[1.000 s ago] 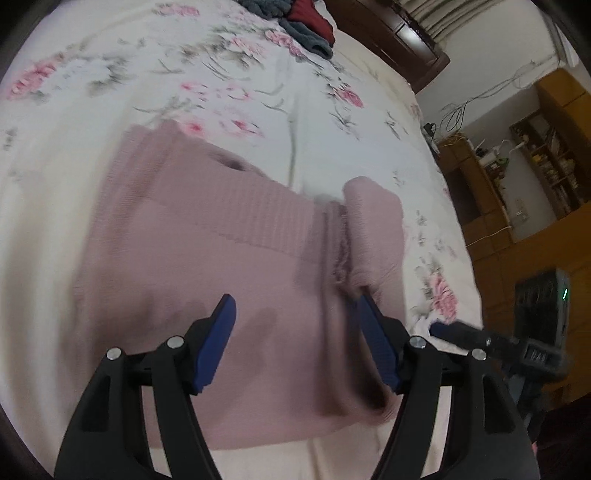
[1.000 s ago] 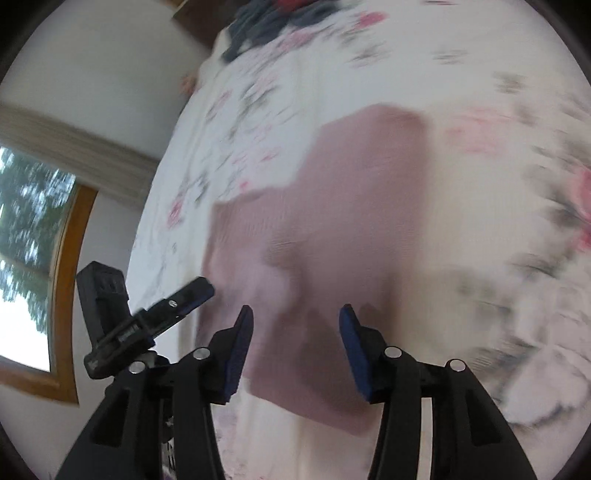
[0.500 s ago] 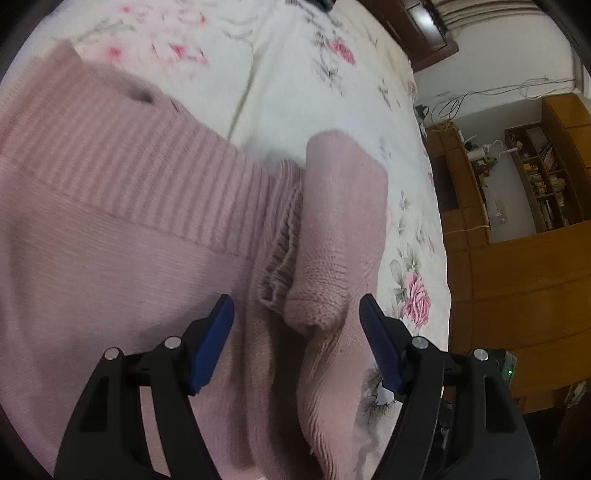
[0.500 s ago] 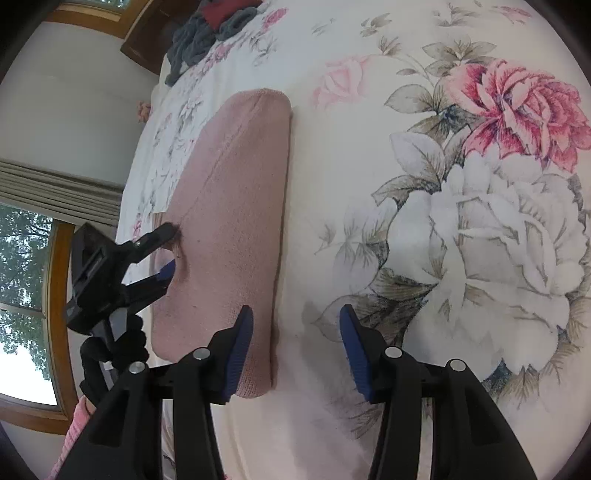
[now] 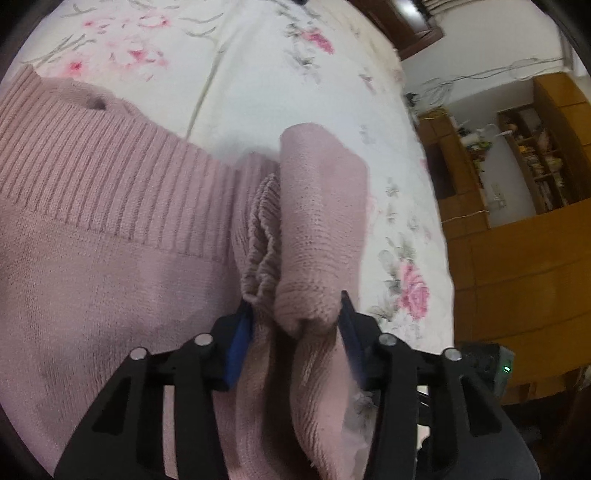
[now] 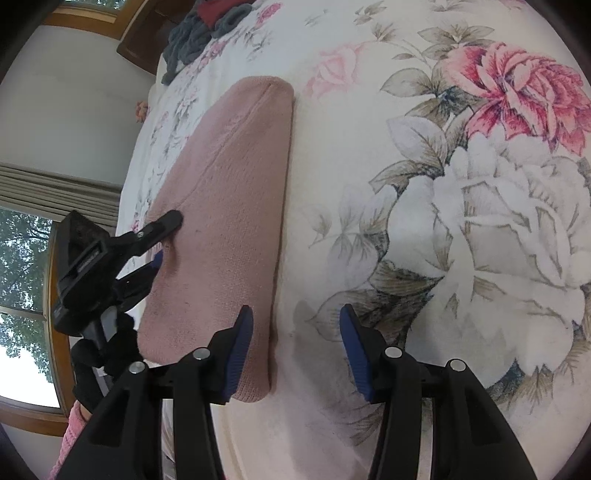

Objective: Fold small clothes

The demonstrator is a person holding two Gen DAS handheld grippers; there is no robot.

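Note:
A pink knit sweater (image 5: 110,229) lies on the floral bed, its ribbed hem across the left wrist view. A folded-over sleeve roll (image 5: 317,221) runs along its right side. My left gripper (image 5: 295,326) is shut on the near end of that roll, fabric filling the gap between the blue pads. In the right wrist view the sweater (image 6: 229,206) looks like a long folded strip, with the left gripper (image 6: 162,240) pinching its left edge. My right gripper (image 6: 297,336) hangs open low over the sheet. Its left fingertip (image 6: 242,343) overlaps the sweater's near right corner, and only bedsheet lies between the pads.
The floral bedsheet (image 6: 461,221) spreads to the right. A pile of grey and red clothes (image 6: 195,33) lies at the far end by a dark headboard. A black-gloved hand (image 6: 99,362) holds the left gripper. Wooden cabinets (image 5: 524,229) stand beyond the bed's edge.
The left gripper moved in and its pads narrowed from wide open onto the sleeve roll. The right gripper swung down to the sweater's right edge and has since held almost still, open.

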